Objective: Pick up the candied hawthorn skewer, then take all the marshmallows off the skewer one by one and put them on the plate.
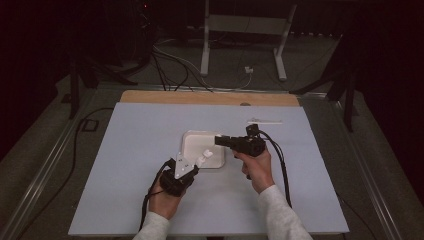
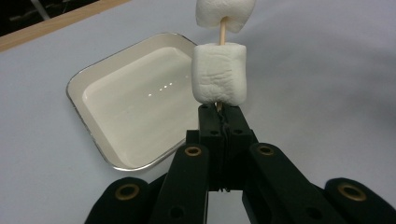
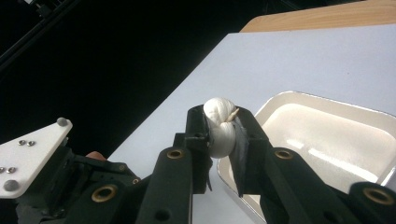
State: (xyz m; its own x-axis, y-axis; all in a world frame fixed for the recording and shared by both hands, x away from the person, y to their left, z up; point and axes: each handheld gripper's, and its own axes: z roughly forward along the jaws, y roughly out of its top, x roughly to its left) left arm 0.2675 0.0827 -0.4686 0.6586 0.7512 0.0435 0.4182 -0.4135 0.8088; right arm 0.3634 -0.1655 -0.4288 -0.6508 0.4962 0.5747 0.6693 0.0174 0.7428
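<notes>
1. Left gripper (image 2: 219,114): jaws together, clamped on the lower end of a wooden skewer (image 2: 222,31), over the near edge of the white tray (image 2: 88,126).
2. Two marshmallows on the skewer: lower marshmallow (image 2: 219,73) just above the jaw tips, upper marshmallow (image 2: 225,13) above it.
3. Right gripper (image 3: 220,128): squeezing the upper marshmallow (image 3: 220,126), visibly squashed.
4. Tray sits mid-table on the pale blue mat (image 1: 130,150).

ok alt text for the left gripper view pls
The left gripper is shut on a thin wooden skewer threaded with two white marshmallows, held upright. Behind and to the left, an empty white tray sits on the pale table.
</notes>
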